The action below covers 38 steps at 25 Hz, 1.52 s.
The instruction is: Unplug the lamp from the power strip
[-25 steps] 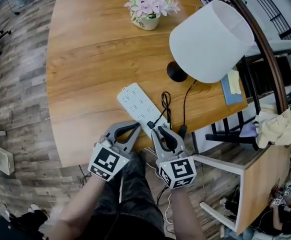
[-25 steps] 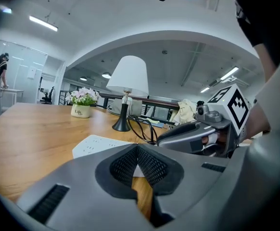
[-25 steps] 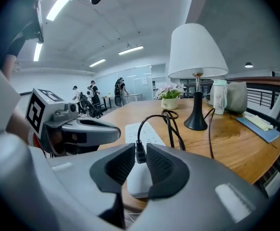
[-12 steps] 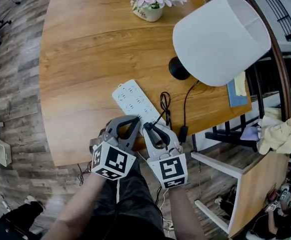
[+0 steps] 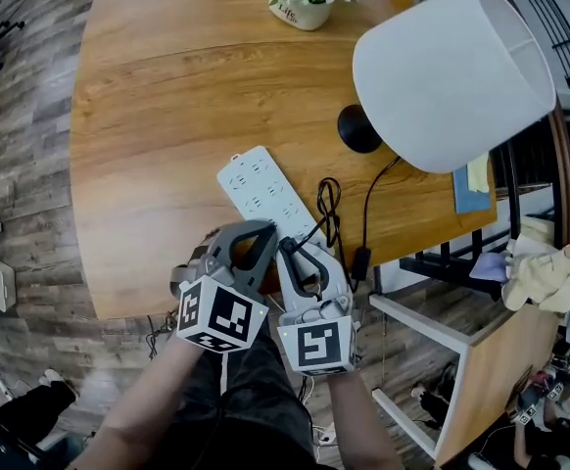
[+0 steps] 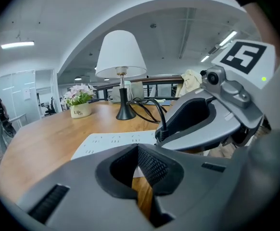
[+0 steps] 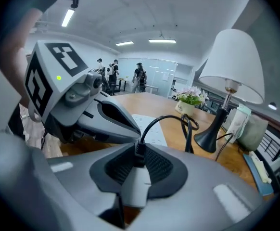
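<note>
Head view shows the two grippers closer together than a second ago, the right gripper (image 5: 295,258) swung in beside the left gripper (image 5: 256,238) at the near end of the strip (image 5: 256,189). The right gripper's jaws stand narrow, clamped on the white plug (image 7: 134,186), whose cord (image 7: 164,121) loops back toward the lamp (image 5: 451,76) on the table (image 5: 158,116). The left gripper's jaws are together and empty, just short of the strip.

Room's got a grey wood-plank floor (image 5: 21,164), big wooden tabletop (image 5: 167,116), glass partitions (image 6: 15,93) further back, strip lights (image 6: 17,44) overhead.
</note>
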Tool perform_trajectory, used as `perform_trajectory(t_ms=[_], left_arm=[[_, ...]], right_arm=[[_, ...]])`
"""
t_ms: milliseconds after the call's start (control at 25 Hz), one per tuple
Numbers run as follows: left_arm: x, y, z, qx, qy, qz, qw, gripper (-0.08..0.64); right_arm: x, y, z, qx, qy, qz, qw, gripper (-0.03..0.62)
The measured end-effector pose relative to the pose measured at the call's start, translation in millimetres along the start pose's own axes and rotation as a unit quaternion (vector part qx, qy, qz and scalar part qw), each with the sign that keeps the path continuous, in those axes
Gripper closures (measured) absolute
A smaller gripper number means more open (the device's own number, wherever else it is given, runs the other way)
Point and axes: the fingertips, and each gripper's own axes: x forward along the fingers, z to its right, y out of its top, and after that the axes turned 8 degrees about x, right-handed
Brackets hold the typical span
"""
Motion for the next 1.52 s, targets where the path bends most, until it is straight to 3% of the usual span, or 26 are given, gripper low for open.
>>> perform_trajectory(t_ms=[120,320,440,760,1120,1200,1400,1520], left_arm=[[0,0,0,0.002,-0.003,-0.001,1.0,0.564],[2,2,-3,-0.018,-0.012,0.004,0.9998,0.565],[4,3,-3,-0.011,-0.007,0.002,0.9999,0.565],[5,3,-4,-0.019,-0.006,0.002,0.9998,0.565],[7,7,-7,-0.022,-0.012,0.015,0.9996,0.565],[9,7,-7,-0.02,-0.011,0.01,0.9997,0.565],[10,6,-7,-0.018,-0.009,0.005,0.9998,0.565],[9,7,-8,-0.018,-0.007,0.006,0.9998,0.565]], right_arm=[[0,3,0,0.028,0.02,0.021,0.999,0.518],[-1,1,9,0.131,0.073,0.021,0.988,0.522],[-2,0,12,0.16,0.079,0.017,0.984,0.523],[-1,6,3,0.057,0.005,0.019,0.998,0.525],[-2,5,15,0.171,0.054,0.03,0.983,0.525],[-2,4,15,0.169,0.04,0.03,0.984,0.525],[-1,9,7,0.094,-0.001,0.027,0.995,0.525],[-1,9,7,0.112,0.001,0.036,0.993,0.525]])
